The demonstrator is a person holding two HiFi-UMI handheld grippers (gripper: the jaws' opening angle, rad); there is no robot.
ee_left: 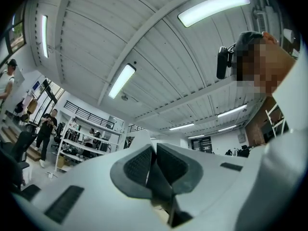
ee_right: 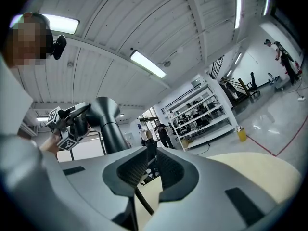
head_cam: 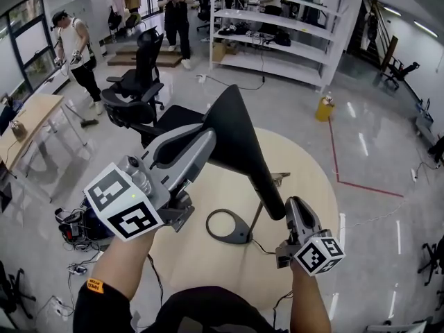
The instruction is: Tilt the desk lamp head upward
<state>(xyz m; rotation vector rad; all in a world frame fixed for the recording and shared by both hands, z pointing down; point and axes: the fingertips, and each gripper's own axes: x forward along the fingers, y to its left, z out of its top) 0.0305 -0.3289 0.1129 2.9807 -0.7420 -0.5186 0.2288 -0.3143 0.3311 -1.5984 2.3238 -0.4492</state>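
A black desk lamp stands on the round beige table (head_cam: 309, 165). Its ring base (head_cam: 232, 229) lies flat, and a thin stem (head_cam: 258, 214) rises to the long cone-shaped lamp head (head_cam: 236, 137). My left gripper (head_cam: 208, 137) reaches in from the left. It is shut on the lamp head (ee_left: 159, 182), which shows as a dark wedge between the pads. My right gripper (head_cam: 291, 205) sits just right of the head's lower end, with its jaws slightly apart and nothing between them. In the right gripper view the stem (ee_right: 142, 201) passes below the right gripper (ee_right: 150, 165), and the lamp head (ee_right: 103, 117) rises at the left.
Black office chairs (head_cam: 139, 85) stand beyond the table's far left edge. White shelves (head_cam: 277, 26) and people stand further back. A wooden desk (head_cam: 28, 120) is at the left, cables (head_cam: 73, 224) lie on the floor, and a yellow bottle (head_cam: 324, 107) stands at the right.
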